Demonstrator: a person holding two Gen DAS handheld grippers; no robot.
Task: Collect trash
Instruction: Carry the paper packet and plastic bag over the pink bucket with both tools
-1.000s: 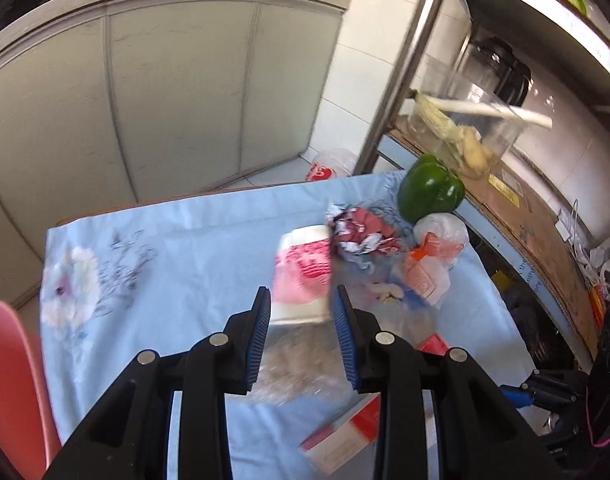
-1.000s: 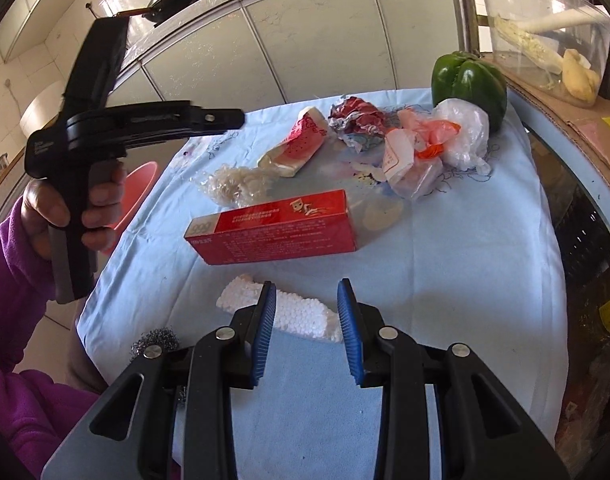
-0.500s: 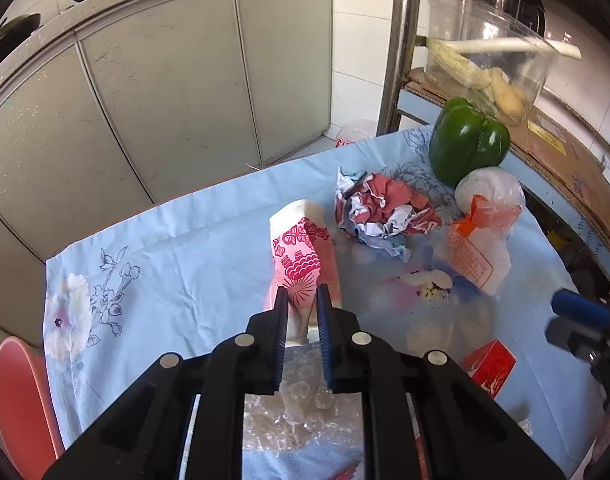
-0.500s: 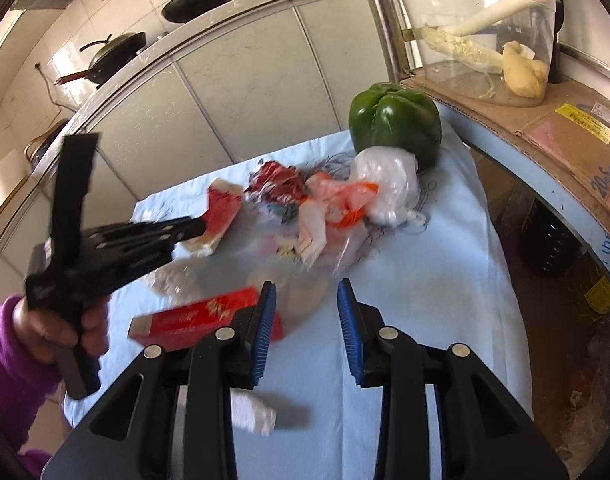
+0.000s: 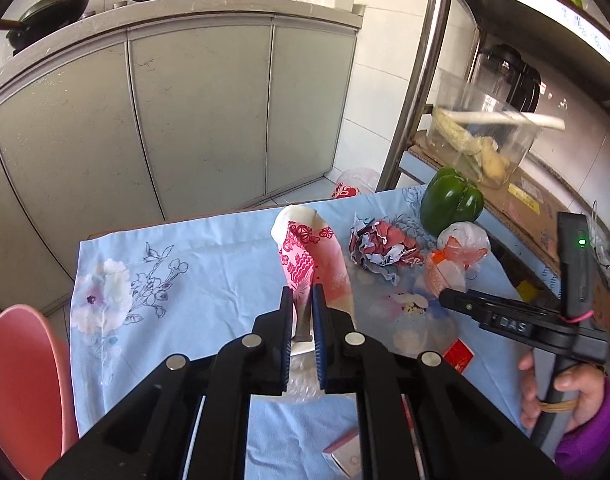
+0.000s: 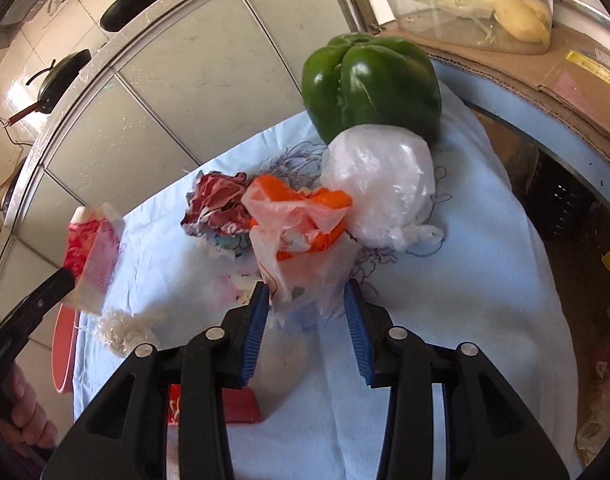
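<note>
Left claw (image 5: 303, 300) is clamped on the lower end of the pink wrapper (image 5: 313, 256), which stands up off the tabletop (image 5: 209, 264). The right view shows that wrapper (image 6: 91, 256) clear of the cloth.

Right claw (image 6: 305, 300) has its jaws apart, straddling the near edge of the orange bag (image 6: 301, 220). Film sits between the pads, but nothing is pinched yet.

Remaining trash on the tabletop:
- crumpled paper (image 6: 219, 204), touching the orange bag on its left
- white bag (image 6: 381, 184), against the green pepper (image 6: 371, 84)
- clear wrap (image 6: 125, 326), near the left edge
- red box (image 6: 241, 406), under the right claw's body

Step in hand looks like the right claw's pick of the orange bag.
- Push a little deeper before closing so the pads bite bunched film, not a single loose flap. Thin plastic will likely slip or tear otherwise.
- Keep the tips just above the cloth. Pinching the tablecloth would drag everything along.
- Lift straight up. The bag touches the white bag and the paper, so a sideways pull could sweep them or nudge the pepper, which isn't trash.
- The left grip is low on the wrapper, so it should stay upright and not swing.

No bin is visible in either view, so the drop point can't be told.
</note>
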